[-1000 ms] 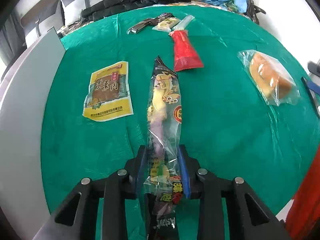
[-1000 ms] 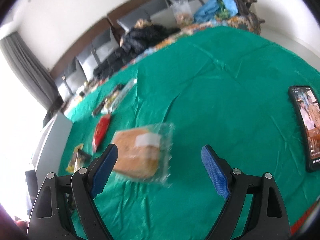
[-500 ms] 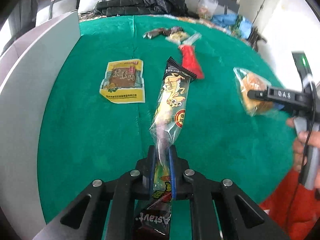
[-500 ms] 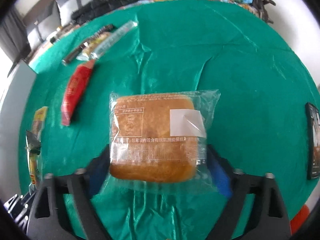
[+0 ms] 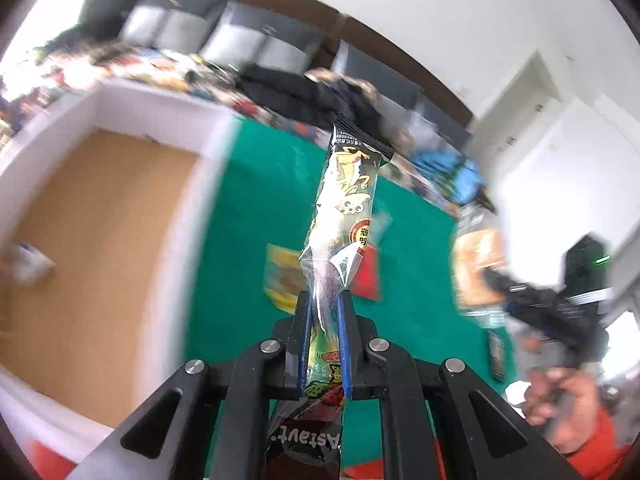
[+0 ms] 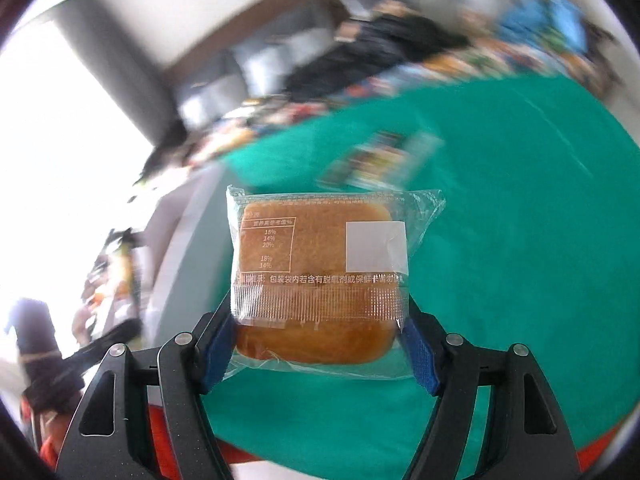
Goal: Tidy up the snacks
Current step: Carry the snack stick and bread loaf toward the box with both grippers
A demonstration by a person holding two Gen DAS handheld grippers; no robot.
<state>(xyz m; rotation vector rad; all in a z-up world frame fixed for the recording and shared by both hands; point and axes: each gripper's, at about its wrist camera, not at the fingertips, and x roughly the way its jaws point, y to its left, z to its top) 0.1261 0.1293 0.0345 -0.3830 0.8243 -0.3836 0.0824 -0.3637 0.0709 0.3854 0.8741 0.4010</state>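
Holding one snack in each hand, you are midway through the sorting rather than near its end. Your left tongs [image 5: 324, 320] are clenched on the long snack packet [image 5: 346, 200], gripping it near its lower end so that it stands up off the worktop [image 5: 248, 208], above the green cloth close to the worktop's left edge. Just beyond that edge sits the white-walled box [image 5: 100, 208] with a brown floor; something small and white lies in it by the left wall, too blurred to name. Your right tongs [image 6: 320, 344] grasp the wrapped bread [image 6: 316, 276] by its sides, lifted clear of the cloth.

Neither item is in the box yet, so both drops are still to do. Left on the worktop you have the yellow packet [image 5: 282, 276] and the red packet [image 5: 368, 276] just behind the long packet, plus a blurred cluster of small packets [image 6: 380, 158] toward the far edge. Judging by that, more than half the work remains.
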